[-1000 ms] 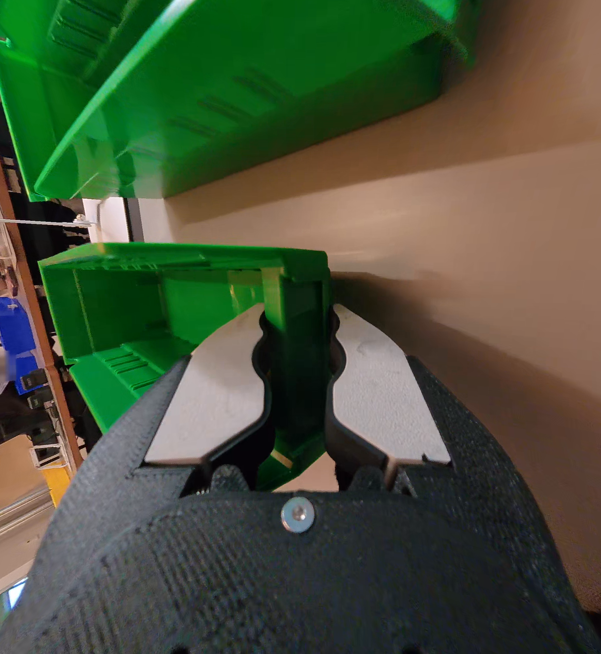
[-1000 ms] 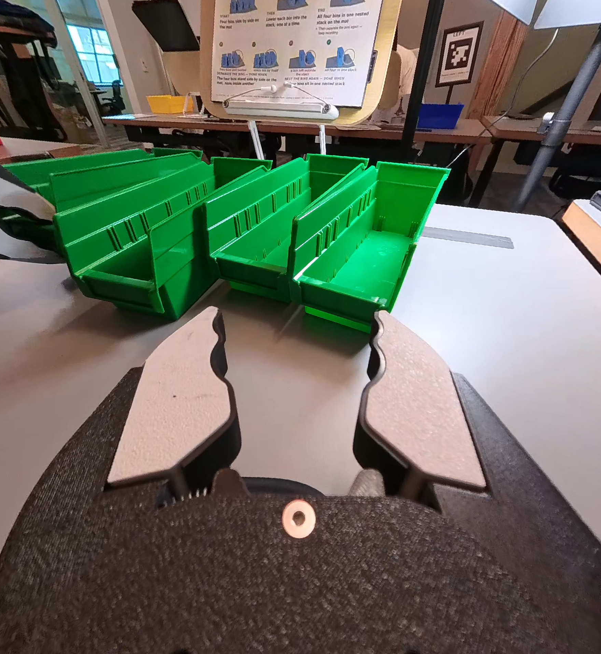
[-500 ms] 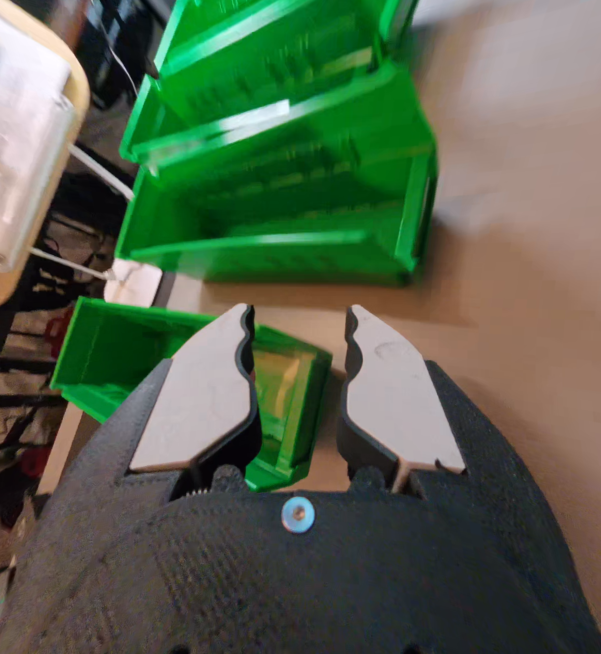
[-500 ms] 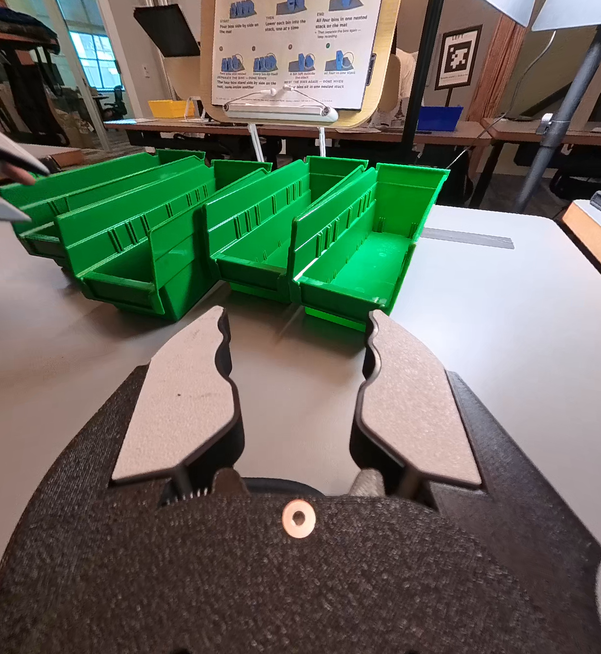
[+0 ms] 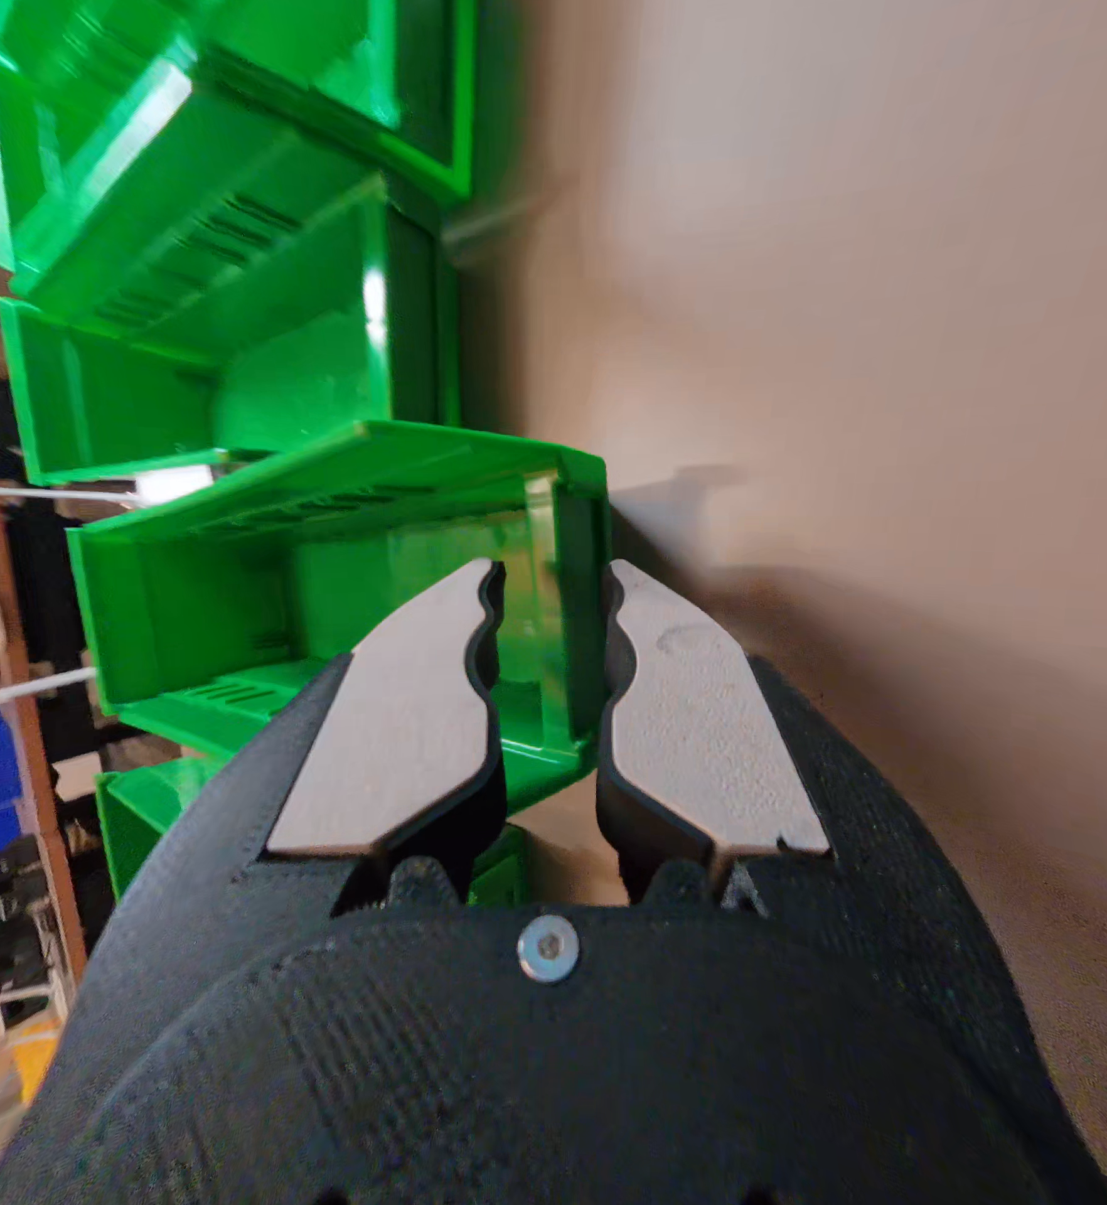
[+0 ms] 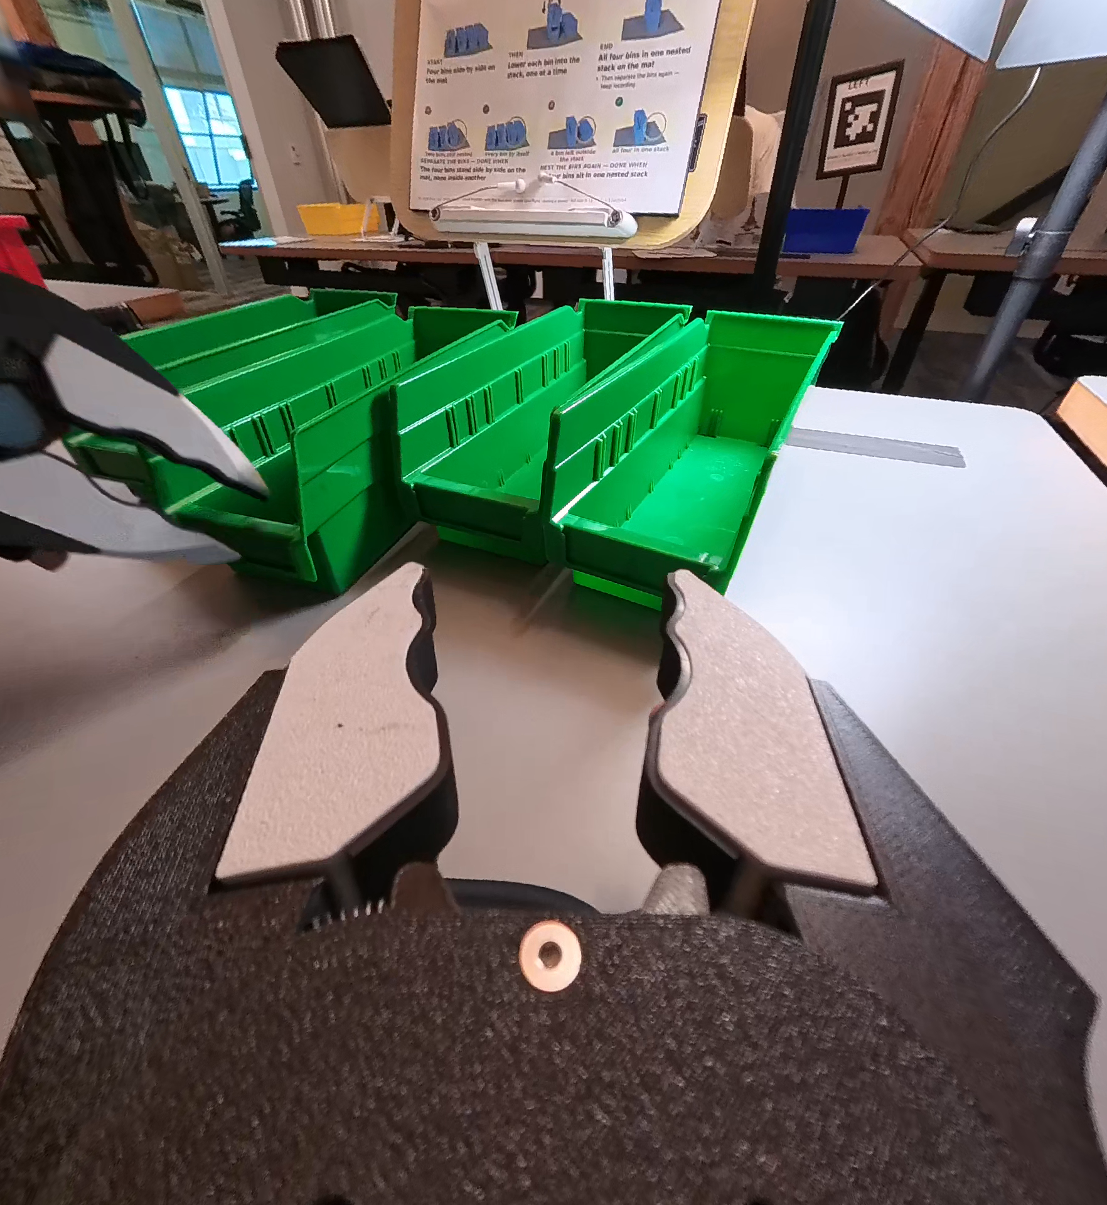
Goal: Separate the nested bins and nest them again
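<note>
the left gripper [image 5: 554, 587] straddles a green bin [image 5: 577, 606] front wall at frame centre, jaws not closed; right gripper [image 6: 544, 606] open, empty; printed instruction sheet [image 6: 557, 111] upper centre.

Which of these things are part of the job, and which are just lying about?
Job: four green bins, one's front wall between the left jaws; open right jaws.
Lying about: instruction board, yellow bin, blue bin, marker sign.

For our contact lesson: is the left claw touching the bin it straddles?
Cannot tell: left wrist view shows left claw astride the bin wall, edges blurred.
</note>
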`<state>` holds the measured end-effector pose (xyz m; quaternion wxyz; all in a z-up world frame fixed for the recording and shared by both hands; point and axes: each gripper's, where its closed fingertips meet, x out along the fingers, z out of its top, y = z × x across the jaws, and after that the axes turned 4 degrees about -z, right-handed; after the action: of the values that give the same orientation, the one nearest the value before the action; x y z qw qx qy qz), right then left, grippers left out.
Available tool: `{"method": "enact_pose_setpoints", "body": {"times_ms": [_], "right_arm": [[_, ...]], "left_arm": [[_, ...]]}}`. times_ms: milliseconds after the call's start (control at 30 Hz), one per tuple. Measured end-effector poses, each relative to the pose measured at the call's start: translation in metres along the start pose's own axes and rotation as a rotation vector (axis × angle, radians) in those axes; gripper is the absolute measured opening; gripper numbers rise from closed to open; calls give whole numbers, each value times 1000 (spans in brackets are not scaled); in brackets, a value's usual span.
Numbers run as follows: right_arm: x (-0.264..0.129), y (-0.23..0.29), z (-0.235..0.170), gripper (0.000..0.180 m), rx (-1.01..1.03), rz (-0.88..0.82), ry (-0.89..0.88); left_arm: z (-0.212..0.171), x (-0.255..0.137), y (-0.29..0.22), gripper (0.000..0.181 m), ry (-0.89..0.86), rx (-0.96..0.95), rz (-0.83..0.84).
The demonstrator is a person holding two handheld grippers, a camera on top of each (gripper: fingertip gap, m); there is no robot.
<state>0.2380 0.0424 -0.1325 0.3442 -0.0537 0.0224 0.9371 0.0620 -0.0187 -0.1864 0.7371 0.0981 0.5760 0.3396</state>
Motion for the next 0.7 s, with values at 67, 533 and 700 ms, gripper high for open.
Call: {"method": "enact_pose_setpoints", "body": {"times_ms": [67,533,700], "right_arm": [[-1,-1,1,65,14,4,-8],[-3,0,3,57,21,20,-29],[-3,-1,4,56,28,18,-32]], "left_arm": [[-5,10,0,30,69,0,-24],[-33,21,20,21,120,-76,-69],[-39,25,29,21,120,-100,-56]]}}
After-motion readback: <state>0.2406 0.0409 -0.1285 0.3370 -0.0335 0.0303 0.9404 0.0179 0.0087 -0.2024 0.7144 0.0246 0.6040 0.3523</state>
